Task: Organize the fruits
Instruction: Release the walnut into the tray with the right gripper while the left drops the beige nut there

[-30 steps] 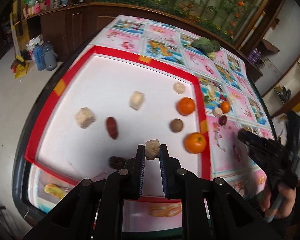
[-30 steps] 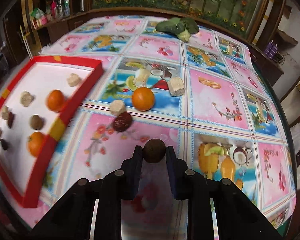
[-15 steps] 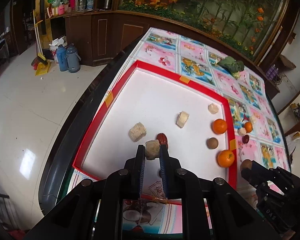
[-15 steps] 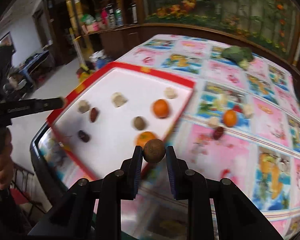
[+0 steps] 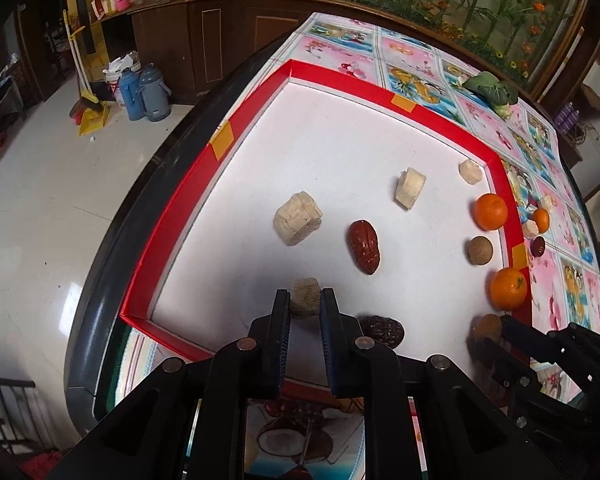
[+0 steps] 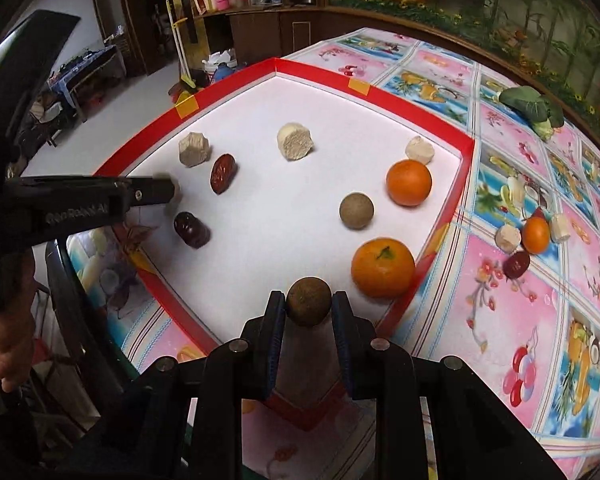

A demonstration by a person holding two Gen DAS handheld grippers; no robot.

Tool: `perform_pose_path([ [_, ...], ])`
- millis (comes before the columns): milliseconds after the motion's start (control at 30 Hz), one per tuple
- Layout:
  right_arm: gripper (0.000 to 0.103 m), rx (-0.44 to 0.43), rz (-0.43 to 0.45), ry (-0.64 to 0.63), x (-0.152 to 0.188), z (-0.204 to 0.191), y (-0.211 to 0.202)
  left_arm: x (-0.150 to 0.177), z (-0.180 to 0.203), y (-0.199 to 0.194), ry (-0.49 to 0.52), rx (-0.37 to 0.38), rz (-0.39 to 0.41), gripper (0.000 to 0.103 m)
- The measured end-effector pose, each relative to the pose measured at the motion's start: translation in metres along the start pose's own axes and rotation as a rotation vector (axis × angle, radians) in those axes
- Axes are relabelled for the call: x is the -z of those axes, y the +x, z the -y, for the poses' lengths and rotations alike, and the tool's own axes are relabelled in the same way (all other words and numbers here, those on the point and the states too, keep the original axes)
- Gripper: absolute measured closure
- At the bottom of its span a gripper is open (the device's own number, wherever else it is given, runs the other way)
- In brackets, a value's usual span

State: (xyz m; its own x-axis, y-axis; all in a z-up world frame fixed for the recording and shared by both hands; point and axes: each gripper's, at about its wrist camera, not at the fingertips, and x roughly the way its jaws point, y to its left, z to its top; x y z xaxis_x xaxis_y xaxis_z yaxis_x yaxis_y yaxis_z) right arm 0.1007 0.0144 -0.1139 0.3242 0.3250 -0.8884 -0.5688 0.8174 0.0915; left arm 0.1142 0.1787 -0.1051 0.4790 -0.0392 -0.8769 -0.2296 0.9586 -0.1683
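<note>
Fruits sit clamped in both hand-held grippers over the red-rimmed tray (image 5: 220, 148): left (image 5: 305, 304) pale chunk (image 5: 305, 298), right (image 6: 308, 308) brown ball (image 6: 309, 306).

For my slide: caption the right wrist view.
Right gripper carries a brown round fruit over the red-rimmed tray of sorted fruit.

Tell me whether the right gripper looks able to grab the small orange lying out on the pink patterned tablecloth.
Probably not as things stand: the right gripper is shut on a round brown fruit, hovering over the red-rimmed white tray. The small orange itself lies uncovered between pale chunks.
</note>
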Motion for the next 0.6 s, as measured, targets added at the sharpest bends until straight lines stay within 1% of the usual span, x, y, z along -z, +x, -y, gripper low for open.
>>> perform_pose_path([
  [100, 0.079, -0.002, 0.005, -0.004, 0.001, 0.0, 0.0, -0.001, 0.002, 0.003, 0.0, -0.001, 0.0, 0.087],
  [133, 0.078, -0.012, 0.0, -0.001, 0.001, 0.001, 0.001, -0.001, 0.002, 0.003, 0.0, 0.001, 0.0, 0.082],
  [167, 0.078, -0.015, 0.0, 0.0, 0.001, 0.001, 0.001, -0.001, 0.001, 0.002, -0.001, -0.001, 0.002, 0.068],
  [200, 0.078, -0.023, 0.003, 0.001, 0.002, 0.003, -0.001, 0.0, 0.001, 0.001, 0.001, -0.008, 0.01, 0.063],
  [233, 0.078, -0.031, 0.008, 0.005, 0.001, 0.004, -0.003, 0.0, 0.002, -0.001, 0.006, -0.021, 0.021, 0.061],
  [300, 0.076, -0.059, 0.046, 0.032, 0.0, 0.013, -0.017, 0.002, 0.004, -0.009, 0.012, -0.023, 0.039, 0.061],
  [367, 0.07, -0.072, 0.093, 0.059, -0.001, 0.023, -0.036, 0.002, 0.008, -0.019, 0.015, -0.007, 0.06, 0.061],
  [400, 0.063, -0.061, 0.111, 0.072, 0.0, 0.028, -0.046, 0.003, 0.013, -0.026, 0.024, 0.004, 0.078, 0.06],
  [433, 0.055, -0.032, 0.134, 0.085, 0.002, 0.036, -0.058, 0.004, 0.018, -0.031, 0.035, 0.012, 0.094, 0.059],
  [500, 0.046, 0.022, 0.152, 0.109, 0.007, 0.05, -0.071, 0.008, 0.036, -0.042, 0.071, 0.047, 0.121, 0.053],
  [533, 0.044, 0.066, 0.155, 0.126, 0.011, 0.061, -0.075, 0.012, 0.045, -0.044, 0.091, 0.068, 0.123, 0.05],
  [600, 0.04, 0.166, 0.144, 0.171, 0.021, 0.085, -0.074, 0.019, 0.071, -0.046, 0.146, 0.118, 0.11, 0.05],
])
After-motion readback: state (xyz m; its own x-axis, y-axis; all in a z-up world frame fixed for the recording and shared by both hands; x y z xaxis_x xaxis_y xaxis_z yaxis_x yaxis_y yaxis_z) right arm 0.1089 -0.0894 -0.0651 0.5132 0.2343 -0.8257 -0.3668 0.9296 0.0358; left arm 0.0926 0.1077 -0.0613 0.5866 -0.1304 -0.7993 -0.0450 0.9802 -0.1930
